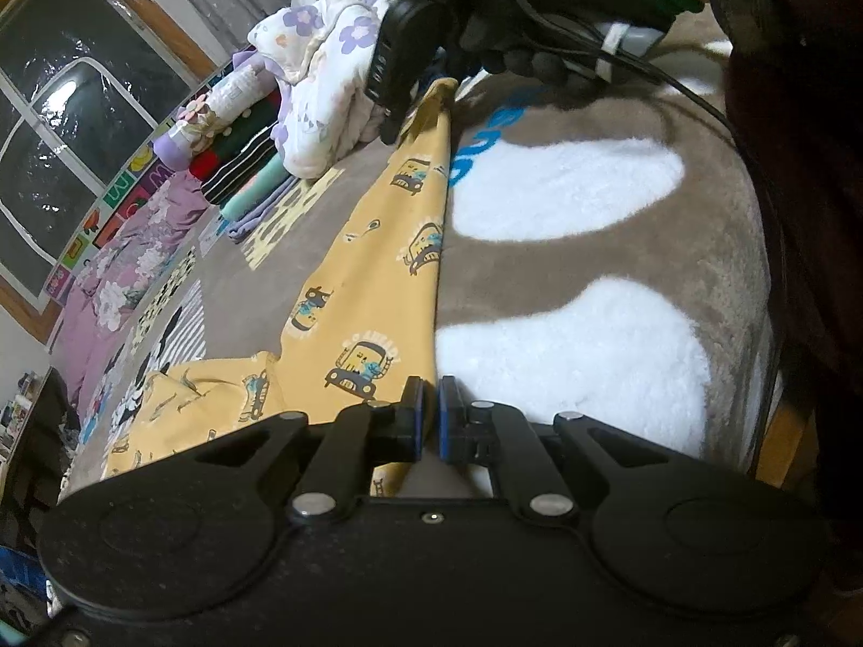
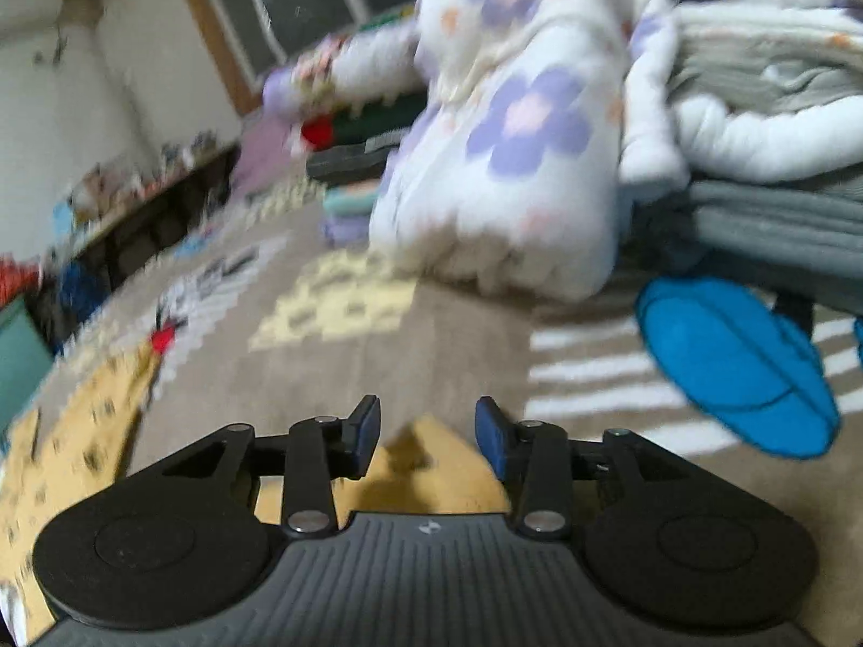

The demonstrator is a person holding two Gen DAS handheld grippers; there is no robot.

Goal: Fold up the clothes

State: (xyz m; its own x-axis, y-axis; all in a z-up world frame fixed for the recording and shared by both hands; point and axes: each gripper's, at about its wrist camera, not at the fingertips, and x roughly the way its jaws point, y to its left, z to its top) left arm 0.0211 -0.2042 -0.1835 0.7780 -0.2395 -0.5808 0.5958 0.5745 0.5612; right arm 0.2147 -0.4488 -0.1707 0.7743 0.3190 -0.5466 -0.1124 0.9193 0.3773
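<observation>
Clamping the near end of the yellow garment (image 1: 372, 269), the left tool (image 1: 430, 415) is seen low in the left wrist view, its blue pads (image 1: 446, 420) drawn together with the cloth's edge pinched between them. The garment, a thin yellow cloth printed with small cartoon vehicles, is stretched taut in a long strip away from the tool across a plush taupe blanket (image 1: 717, 248) marked with white patches. At the strip's far end the right tool (image 1: 402, 102) is seen from outside, gripped by a black-gloved hand (image 1: 507, 21), with the cloth's corner at its tip; whether it is closed there cannot be told from this view. Beside it a white quilted piece with purple flowers (image 1: 323, 81) is heaped, next to a stack of folded clothes (image 1: 242, 178).

From the right wrist view, which is blurred, the right tool (image 2: 427, 434) is shown with its blue-padded fingers (image 2: 491, 431) apart, a yellow corner of the garment (image 2: 426, 463) lying below and between them, not pinched. The flowered quilted piece (image 2: 507, 162) is seen ahead on the blanket (image 2: 474, 345), with grey and white folded fabric (image 2: 782, 215) to its right.
</observation>
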